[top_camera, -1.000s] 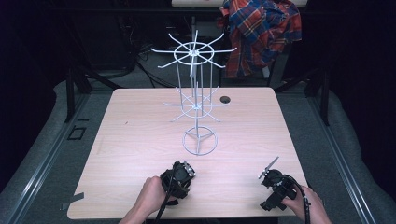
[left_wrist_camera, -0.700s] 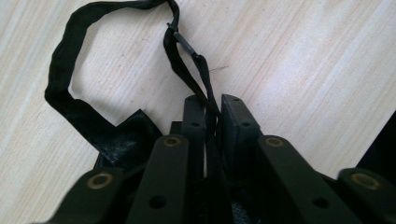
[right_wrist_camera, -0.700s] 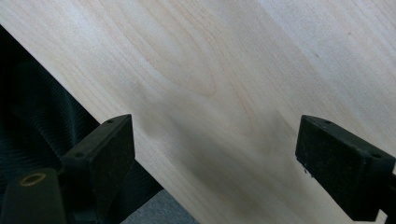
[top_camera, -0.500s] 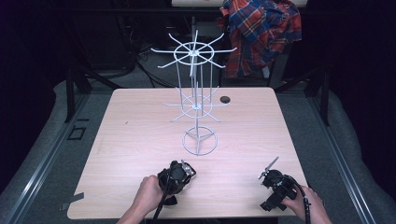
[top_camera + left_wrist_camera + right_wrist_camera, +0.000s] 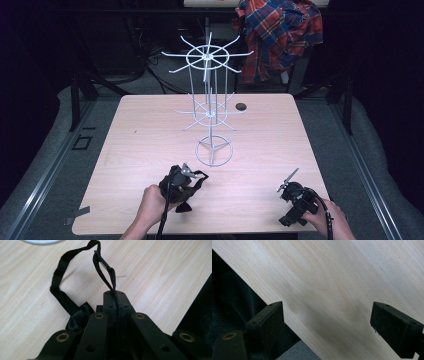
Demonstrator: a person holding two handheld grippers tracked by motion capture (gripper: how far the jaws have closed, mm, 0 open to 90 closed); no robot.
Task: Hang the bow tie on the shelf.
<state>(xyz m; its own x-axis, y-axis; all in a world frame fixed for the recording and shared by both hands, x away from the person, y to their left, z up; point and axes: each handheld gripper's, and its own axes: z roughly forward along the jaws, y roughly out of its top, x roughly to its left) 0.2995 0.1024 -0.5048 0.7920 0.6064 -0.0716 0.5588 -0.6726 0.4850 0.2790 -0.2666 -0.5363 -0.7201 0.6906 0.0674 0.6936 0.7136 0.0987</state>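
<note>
Left tool [image 5: 116, 302] now clamped on the black strap [image 5: 75, 280], jaws just closed since a second ago and nudged toward the wire stand [image 5: 210, 107], strap looping over the table [image 5: 150, 135] near its front edge; right tool [image 5: 327, 325] unmoved, jaws wide apart, holding nothing.

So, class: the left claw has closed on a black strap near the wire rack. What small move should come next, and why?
Probably lift the strap a little higher off the table and carry it toward the rack. The left claw is shut on the strap, whose loop hangs free ahead of it. The rack's arms stand bare, and the right claw rests open at the table's edge.
</note>
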